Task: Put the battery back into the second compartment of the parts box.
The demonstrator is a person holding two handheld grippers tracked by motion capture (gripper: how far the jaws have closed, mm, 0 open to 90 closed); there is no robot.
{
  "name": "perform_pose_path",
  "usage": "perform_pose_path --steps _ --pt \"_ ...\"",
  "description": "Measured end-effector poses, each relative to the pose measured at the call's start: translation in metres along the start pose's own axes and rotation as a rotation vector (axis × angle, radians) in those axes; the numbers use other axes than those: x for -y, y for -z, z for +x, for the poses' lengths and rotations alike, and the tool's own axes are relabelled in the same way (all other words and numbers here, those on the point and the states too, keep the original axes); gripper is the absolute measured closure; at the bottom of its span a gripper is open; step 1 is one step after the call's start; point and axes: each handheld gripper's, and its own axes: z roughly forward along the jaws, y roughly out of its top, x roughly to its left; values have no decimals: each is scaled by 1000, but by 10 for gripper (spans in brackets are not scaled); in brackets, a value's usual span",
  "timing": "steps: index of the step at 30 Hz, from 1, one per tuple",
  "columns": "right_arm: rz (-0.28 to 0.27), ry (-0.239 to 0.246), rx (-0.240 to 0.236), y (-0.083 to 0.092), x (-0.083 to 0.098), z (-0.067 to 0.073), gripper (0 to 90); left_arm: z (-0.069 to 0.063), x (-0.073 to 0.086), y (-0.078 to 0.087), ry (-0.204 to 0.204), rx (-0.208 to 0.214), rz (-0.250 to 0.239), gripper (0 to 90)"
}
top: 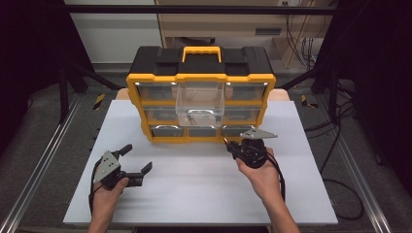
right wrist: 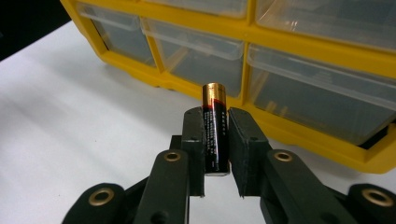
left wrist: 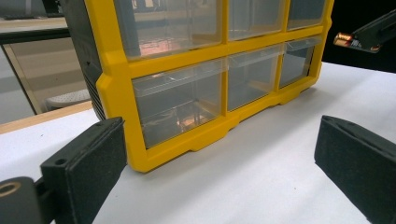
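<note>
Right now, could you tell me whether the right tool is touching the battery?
Touching. The right gripper view shows the right tool with both jaws pressed against the sides of the battery, holding it off the table.

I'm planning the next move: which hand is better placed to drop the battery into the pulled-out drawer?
Right. The right hand-held gripper is already shut on the battery and sits close in front of the organizer, just below the pulled-out drawer. The left hand-held gripper stands open, farther off.
</note>
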Motion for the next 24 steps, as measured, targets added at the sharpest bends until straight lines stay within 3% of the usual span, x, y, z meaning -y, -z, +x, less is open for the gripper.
perform_pose_path --steps 24 --pt "-103 -4 17 35 -24 -6 769 0 0 0 0 -1 -1 20"
